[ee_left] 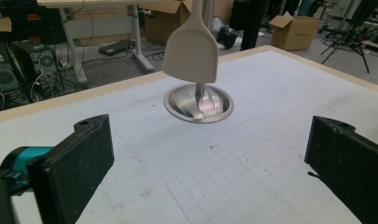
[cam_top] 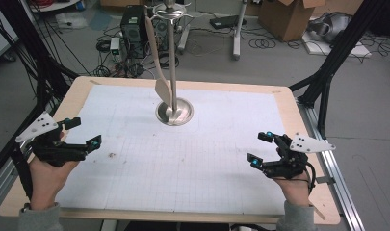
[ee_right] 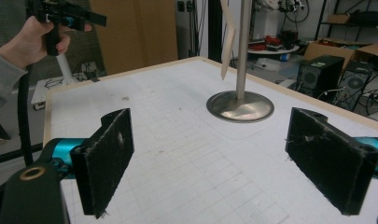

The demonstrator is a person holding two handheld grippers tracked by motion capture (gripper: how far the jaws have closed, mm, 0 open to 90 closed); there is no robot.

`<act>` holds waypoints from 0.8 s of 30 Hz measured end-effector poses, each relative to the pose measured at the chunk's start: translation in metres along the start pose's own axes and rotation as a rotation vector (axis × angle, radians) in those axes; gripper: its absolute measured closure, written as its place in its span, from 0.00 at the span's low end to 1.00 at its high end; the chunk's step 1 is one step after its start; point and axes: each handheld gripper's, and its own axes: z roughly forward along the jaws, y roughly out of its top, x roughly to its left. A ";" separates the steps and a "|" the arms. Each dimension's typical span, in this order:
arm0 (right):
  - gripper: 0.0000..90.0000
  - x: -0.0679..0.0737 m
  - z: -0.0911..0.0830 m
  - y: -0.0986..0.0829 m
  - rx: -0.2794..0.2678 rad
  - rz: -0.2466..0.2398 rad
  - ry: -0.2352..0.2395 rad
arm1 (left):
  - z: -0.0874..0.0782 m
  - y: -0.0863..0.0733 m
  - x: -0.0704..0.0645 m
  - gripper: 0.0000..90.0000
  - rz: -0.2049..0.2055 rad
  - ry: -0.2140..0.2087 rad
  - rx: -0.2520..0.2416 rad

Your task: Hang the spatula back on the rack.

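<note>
A pale spatula (cam_top: 160, 82) hangs blade-down from the top ring of a steel stand (cam_top: 174, 111) at the far middle of the bench (cam_top: 289, 113), probably kept off the surface so jaws can close round it. The left hand-held gripper (cam_top: 83, 132) and right hand-held gripper (cam_top: 259, 147) wait released and empty at the near corners, well apart from it. Gridded white paper covers the bench; cables, computer towers and cardboard boxes crowd the floor beyond.
</note>
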 end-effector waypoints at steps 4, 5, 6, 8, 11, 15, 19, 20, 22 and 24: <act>0.16 -0.001 -0.001 0.000 -0.002 0.005 -0.007 | -0.004 -0.007 -0.001 0.02 -0.007 0.029 -0.002; 0.16 -0.001 -0.001 0.000 -0.003 0.002 -0.013 | -0.004 -0.009 0.000 0.02 -0.009 0.033 -0.005; 0.16 -0.001 -0.001 0.000 -0.007 0.005 -0.017 | -0.005 -0.010 0.000 0.02 -0.013 0.039 -0.006; 0.16 -0.002 -0.002 0.000 -0.012 -0.001 -0.023 | -0.007 -0.012 0.001 0.02 -0.020 0.057 -0.004; 0.16 -0.001 -0.003 0.001 -0.018 0.001 -0.031 | -0.010 -0.014 0.002 0.02 -0.028 0.071 -0.026; 0.16 0.000 -0.007 0.002 -0.037 -0.007 -0.056 | -0.013 -0.018 0.002 0.02 -0.039 0.072 -0.047; 0.16 0.000 -0.012 0.002 -0.046 -0.010 -0.088 | -0.015 -0.020 0.002 0.02 -0.035 0.099 -0.045; 0.16 0.000 -0.013 0.002 -0.052 -0.011 -0.096 | -0.017 -0.021 0.001 0.02 -0.033 0.104 -0.046; 0.16 0.000 -0.016 0.003 -0.067 -0.015 -0.117 | -0.020 -0.023 0.000 0.02 -0.026 0.116 -0.041; 0.16 0.000 -0.019 0.003 -0.080 -0.005 -0.127 | -0.024 -0.026 0.001 0.02 -0.029 0.115 -0.050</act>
